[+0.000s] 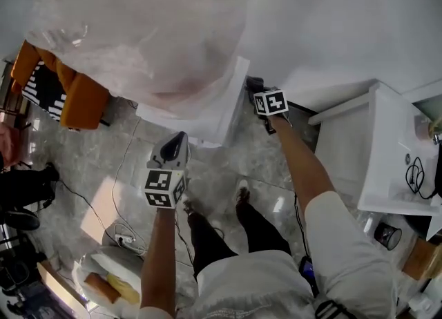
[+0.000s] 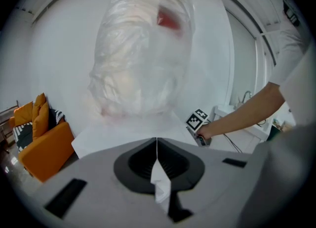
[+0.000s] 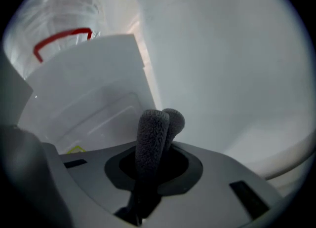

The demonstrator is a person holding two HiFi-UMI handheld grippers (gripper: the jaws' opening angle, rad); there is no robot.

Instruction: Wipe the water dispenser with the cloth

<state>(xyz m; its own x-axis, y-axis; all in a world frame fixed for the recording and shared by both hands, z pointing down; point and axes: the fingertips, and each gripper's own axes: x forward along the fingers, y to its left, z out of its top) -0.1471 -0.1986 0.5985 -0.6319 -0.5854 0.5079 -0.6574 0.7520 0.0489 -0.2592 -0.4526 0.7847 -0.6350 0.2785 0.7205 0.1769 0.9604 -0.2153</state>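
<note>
Plainly soft and light, the cloth (image 3: 152, 133) is bulging past the right gripper (image 3: 154, 162) clamping its fold, rigid water dispenser (image 3: 89, 89) just ahead; the left gripper (image 2: 157, 165) is pinching a white scrap (image 2: 161, 187).

"Where can a hand get through?"

"At one o'clock a strip of floor (image 1: 255, 152) runs between the water dispenser (image 1: 207, 114) and the white cabinet (image 1: 373, 152). The right gripper (image 1: 257, 88), clamped on the grey cloth (image 3: 150, 138), sits at the far end of it, beside the dispenser's side panel and close to the wall (image 1: 345, 21)."

"And the left side?"

"There's open tile around the left gripper (image 1: 176, 143), which pinches a white scrap (image 2: 160, 182). An orange sofa (image 1: 79, 100) blocks ten o'clock, and a cable (image 1: 119, 172) trails over the floor at eight. The plastic-wrapped bottle (image 1: 138, 27) bulges above the dispenser at eleven."
</note>
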